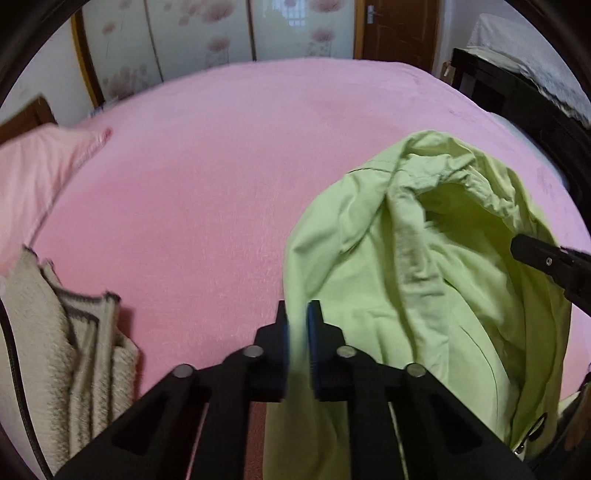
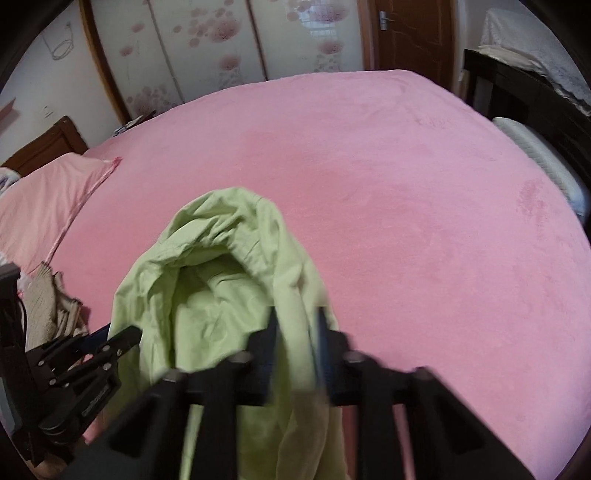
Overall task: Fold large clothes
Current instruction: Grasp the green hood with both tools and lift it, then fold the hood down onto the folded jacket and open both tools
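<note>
A light green hooded jacket [image 1: 424, 258] lies bunched on the pink bed [image 1: 221, 166], its hood opening facing up. In the left wrist view my left gripper [image 1: 298, 314] is shut on the jacket's left edge, with green cloth pinched between its blue pads. Its black tip also shows in the right wrist view, where the left gripper [image 2: 135, 334] sits at the jacket's [image 2: 207, 288] left side. My right gripper [image 2: 299, 321] is shut on a fold of the jacket's right edge, and cloth hangs down between its fingers. The right gripper [image 1: 517, 245] reaches in at the jacket's right side.
A pink pillow [image 1: 33, 177] lies at the far left of the bed. A beige knitted garment [image 1: 55, 332] with dark trim is at the near left. Flowered wardrobe doors [image 1: 207, 33] and a wooden door [image 1: 399, 26] stand behind. Dark furniture [image 1: 517, 96] borders the bed's right side.
</note>
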Demonstrator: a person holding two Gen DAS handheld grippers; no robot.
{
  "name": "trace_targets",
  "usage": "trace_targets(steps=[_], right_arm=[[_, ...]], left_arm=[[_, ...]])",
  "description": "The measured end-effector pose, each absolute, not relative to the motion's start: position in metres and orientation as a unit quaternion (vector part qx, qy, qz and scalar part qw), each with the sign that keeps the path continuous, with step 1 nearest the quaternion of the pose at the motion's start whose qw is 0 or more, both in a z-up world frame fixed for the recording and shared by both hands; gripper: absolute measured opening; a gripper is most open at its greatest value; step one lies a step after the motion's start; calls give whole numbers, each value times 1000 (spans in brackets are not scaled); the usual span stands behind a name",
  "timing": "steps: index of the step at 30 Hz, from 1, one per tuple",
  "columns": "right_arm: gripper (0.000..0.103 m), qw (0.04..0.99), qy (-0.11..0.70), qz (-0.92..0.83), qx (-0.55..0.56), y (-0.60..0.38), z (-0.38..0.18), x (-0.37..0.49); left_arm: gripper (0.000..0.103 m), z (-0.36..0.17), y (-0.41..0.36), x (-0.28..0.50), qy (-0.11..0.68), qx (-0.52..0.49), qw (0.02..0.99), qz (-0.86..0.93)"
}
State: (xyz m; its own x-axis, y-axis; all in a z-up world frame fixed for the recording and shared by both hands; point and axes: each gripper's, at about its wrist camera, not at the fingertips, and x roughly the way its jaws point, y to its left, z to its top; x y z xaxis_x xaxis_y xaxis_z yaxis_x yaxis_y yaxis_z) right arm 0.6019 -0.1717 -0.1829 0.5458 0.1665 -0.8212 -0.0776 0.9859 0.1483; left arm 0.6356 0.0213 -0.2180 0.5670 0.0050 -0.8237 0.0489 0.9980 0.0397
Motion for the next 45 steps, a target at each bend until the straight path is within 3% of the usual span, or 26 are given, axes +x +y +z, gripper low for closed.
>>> trace_targets(steps=[11,21,31,37,45], right_arm=[[9,903,419,78,47,-183,-151,572],[9,922,372,99,46,-205,-118,479],[7,920,366,129,-53,-190,-128,392],[6,921,317,148,-170,-171,-126,346],[7,911,295,135,-253,-168,-159,295]], left_arm=[[3,-176,23,593,392,49,919,5],[3,-111,44,487,310,57,949,-19],[3,-105,57,400,332,31,940,-70],[3,-97,54,365,349,-7,928,-133],[8,-100,64,317,385,-56,896,-215]])
